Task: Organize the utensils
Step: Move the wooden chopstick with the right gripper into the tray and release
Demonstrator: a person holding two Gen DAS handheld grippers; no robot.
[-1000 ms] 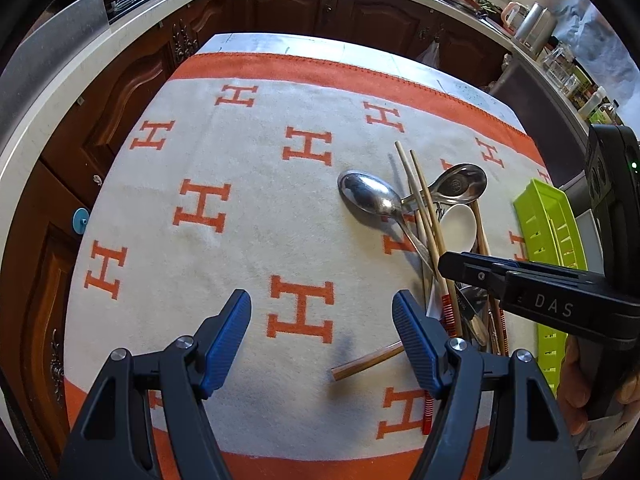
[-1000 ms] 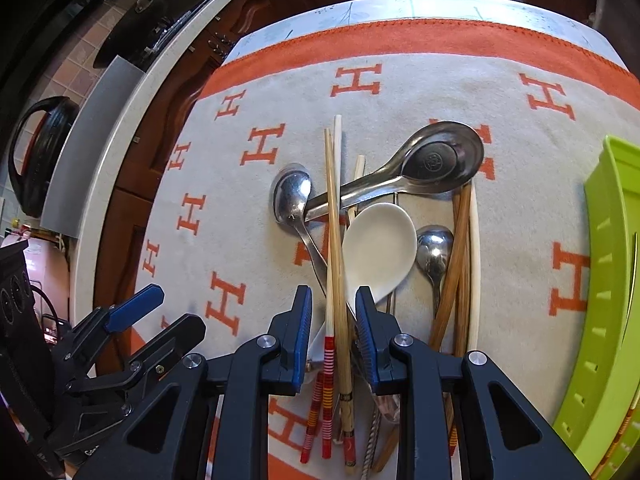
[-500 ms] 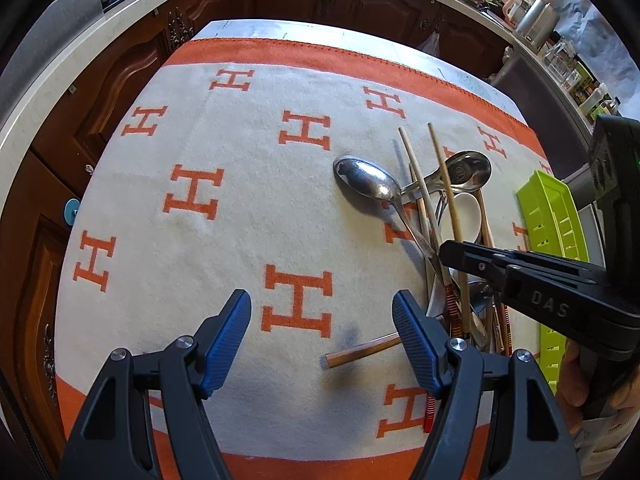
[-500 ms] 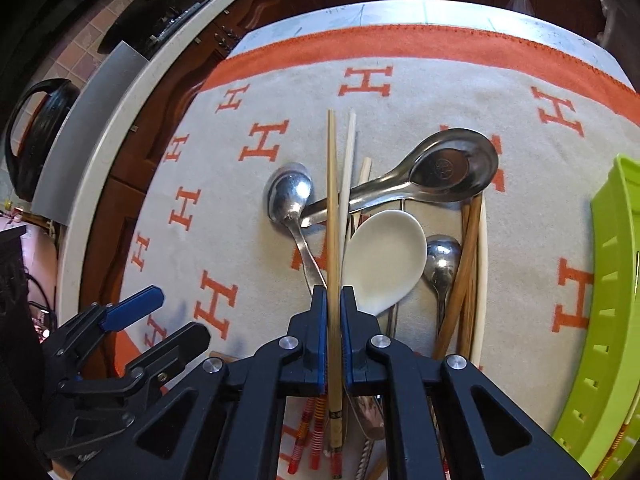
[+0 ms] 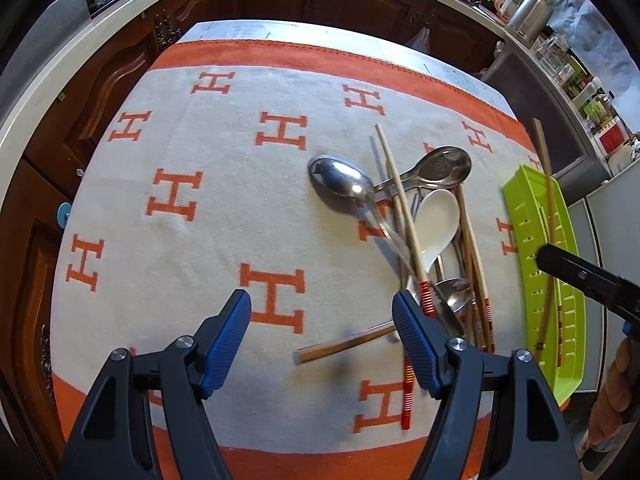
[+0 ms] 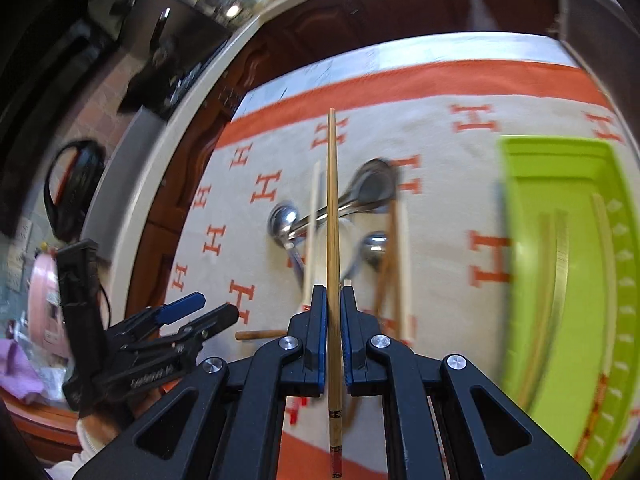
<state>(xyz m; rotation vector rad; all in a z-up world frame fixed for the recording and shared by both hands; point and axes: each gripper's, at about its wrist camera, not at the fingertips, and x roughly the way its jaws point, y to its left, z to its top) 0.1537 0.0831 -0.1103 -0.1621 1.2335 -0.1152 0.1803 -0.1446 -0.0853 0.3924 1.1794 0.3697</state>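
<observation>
A pile of utensils lies on the H-patterned cloth: a large metal spoon (image 5: 340, 182), a metal soup spoon (image 5: 444, 166), a white ceramic spoon (image 5: 436, 220) and several chopsticks (image 5: 400, 208). My right gripper (image 6: 333, 300) is shut on one bamboo chopstick (image 6: 332, 200), held in the air. In the left wrist view that chopstick (image 5: 544, 168) hangs over the green tray (image 5: 516, 200). Blurred chopsticks (image 6: 556, 280) lie in the tray (image 6: 516, 152). My left gripper (image 5: 322, 320) stands open and empty over the cloth, left of the pile.
A brown handle (image 5: 344, 346) sticks out of the pile toward the left gripper. A red-banded chopstick (image 5: 407, 392) lies near the front edge. Dark cabinets and a pale counter (image 5: 120, 12) ring the table. A hand (image 5: 612, 408) holds the right gripper.
The right gripper closed on one chopstick, lifted it out of the pile and carried it right, over the green tray. The left gripper stayed open in place.
</observation>
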